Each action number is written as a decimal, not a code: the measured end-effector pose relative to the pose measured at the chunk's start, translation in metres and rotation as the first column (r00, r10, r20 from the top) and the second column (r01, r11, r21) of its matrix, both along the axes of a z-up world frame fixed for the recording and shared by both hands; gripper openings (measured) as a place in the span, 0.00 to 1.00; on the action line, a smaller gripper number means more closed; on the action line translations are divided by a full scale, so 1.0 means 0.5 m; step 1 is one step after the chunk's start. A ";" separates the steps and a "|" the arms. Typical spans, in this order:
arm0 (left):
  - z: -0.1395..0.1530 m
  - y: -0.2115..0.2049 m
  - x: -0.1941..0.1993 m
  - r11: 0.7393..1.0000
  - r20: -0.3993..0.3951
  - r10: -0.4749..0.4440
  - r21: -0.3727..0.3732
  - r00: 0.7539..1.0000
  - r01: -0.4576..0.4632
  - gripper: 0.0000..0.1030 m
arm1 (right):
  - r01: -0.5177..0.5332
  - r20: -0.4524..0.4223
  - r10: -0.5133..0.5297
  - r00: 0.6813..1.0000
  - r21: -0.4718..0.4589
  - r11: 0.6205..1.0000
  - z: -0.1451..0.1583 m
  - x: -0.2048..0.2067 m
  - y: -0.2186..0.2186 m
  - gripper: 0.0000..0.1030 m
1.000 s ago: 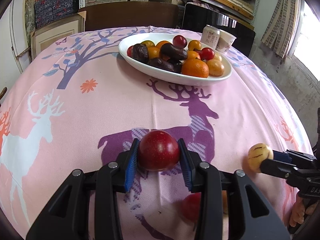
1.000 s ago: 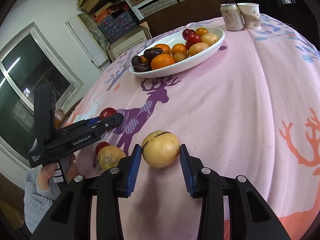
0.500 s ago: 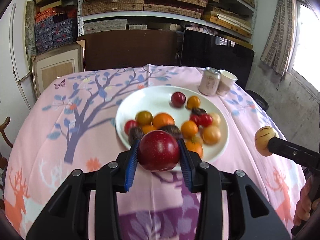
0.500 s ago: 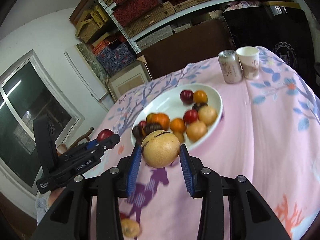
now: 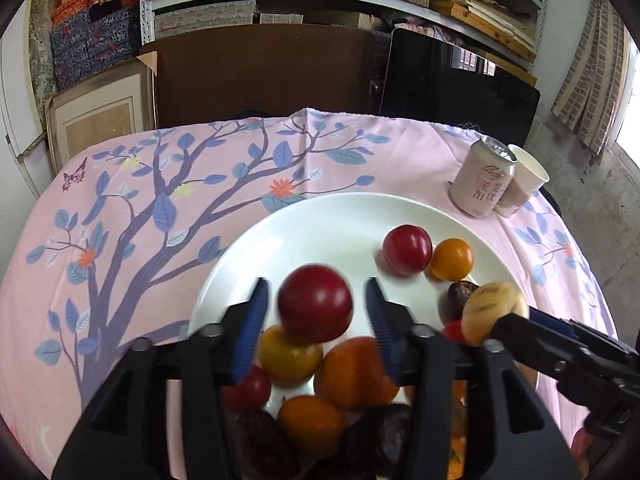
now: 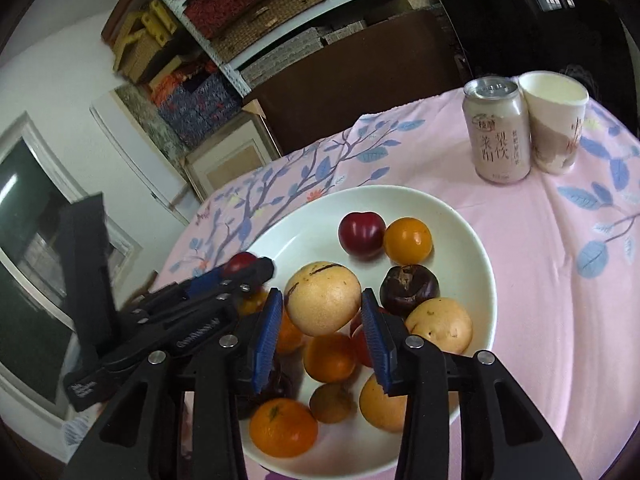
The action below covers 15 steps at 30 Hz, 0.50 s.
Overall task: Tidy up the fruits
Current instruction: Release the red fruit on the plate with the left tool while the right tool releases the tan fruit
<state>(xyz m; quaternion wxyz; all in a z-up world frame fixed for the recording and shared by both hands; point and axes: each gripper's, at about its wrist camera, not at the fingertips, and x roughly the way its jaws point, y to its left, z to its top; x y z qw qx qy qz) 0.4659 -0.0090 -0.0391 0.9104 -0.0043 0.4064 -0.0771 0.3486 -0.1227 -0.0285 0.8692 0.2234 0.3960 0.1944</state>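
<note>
Over the white plate (image 5: 320, 216), at its near side, the left gripper (image 5: 314, 312) stands with its jaws spread; they have just been opening, and the red apple (image 5: 315, 303) sits between the blue pads with clear gaps on both sides, blurred, above the oranges and dark fruits piled on the plate. Just right of it, also above the plate, the right gripper (image 6: 322, 320) has eased slightly, yet its pads touch the yellow fruit (image 6: 323, 298) on both sides. Farther back on the plate lie a red plum (image 6: 361, 235) and a small orange (image 6: 408, 241), touching. Beyond the plate's far right rim, on the pink tablecloth (image 5: 168, 216), a can (image 6: 498, 130) and a paper cup (image 6: 556, 120) stand upright together.
</note>
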 end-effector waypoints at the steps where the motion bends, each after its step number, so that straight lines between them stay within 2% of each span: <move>1: 0.000 -0.002 -0.001 1.000 0.014 0.002 0.009 1.000 -0.002 0.63 | -0.001 -0.005 0.001 1.000 0.017 1.000 -0.003 0.000 -0.006 0.41; 4: 0.015 0.002 -0.023 1.000 0.042 0.004 0.010 0.999 -0.004 0.66 | 0.011 0.006 -0.011 1.000 0.047 0.999 0.008 -0.009 -0.021 0.41; 6: 0.027 0.015 -0.051 1.000 0.052 0.013 0.000 0.999 -0.013 0.73 | 0.015 0.024 -0.016 1.000 0.060 0.998 0.029 -0.022 -0.025 0.44; 10: 0.045 0.056 -0.147 0.999 0.077 0.051 0.001 0.996 -0.052 0.80 | 0.007 0.056 -0.010 0.998 0.048 0.999 0.066 -0.073 -0.018 0.52; 12: 0.042 0.078 -0.199 0.998 0.073 0.065 -0.007 0.995 -0.065 0.81 | 0.000 0.072 -0.002 0.997 0.030 1.000 0.077 -0.116 -0.015 0.60; 15: 0.025 0.106 -0.291 0.997 0.060 0.082 -0.017 0.995 -0.081 0.82 | 0.012 0.080 -0.015 0.997 0.030 0.999 0.065 -0.193 -0.025 0.67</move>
